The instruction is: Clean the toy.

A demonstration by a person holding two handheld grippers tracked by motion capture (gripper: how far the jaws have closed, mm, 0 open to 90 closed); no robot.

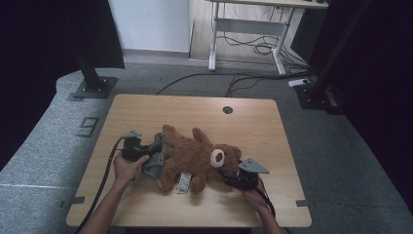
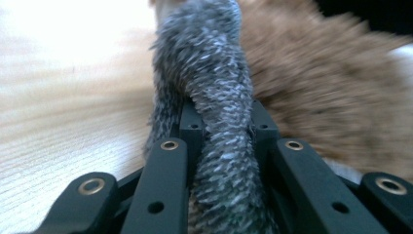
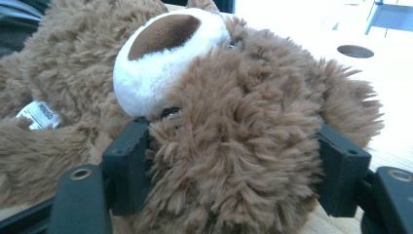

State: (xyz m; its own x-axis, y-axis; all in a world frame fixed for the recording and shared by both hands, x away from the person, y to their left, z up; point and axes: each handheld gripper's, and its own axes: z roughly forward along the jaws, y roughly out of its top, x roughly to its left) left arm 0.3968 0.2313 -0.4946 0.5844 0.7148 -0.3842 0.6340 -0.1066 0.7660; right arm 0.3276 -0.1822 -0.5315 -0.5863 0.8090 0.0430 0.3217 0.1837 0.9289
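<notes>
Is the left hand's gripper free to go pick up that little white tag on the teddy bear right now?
Probably not yet. The left gripper is shut on the grey cloth, so it would have to let go first. The white tag itself lies exposed on the teddy bear, close by.

Left tongs (image 1: 148, 157) clamped, right tongs (image 1: 229, 174) spread.

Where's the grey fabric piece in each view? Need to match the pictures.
High view: grey fabric left of centre, at the teddy bear's left end, next to the left gripper.
Left gripper view: centre, running up from between the jaws, which are closed on it.
Right gripper view: a dark grey bit at the top left corner may be it; cannot tell.
Shared landmark: the teddy bear's brown fur.
</notes>
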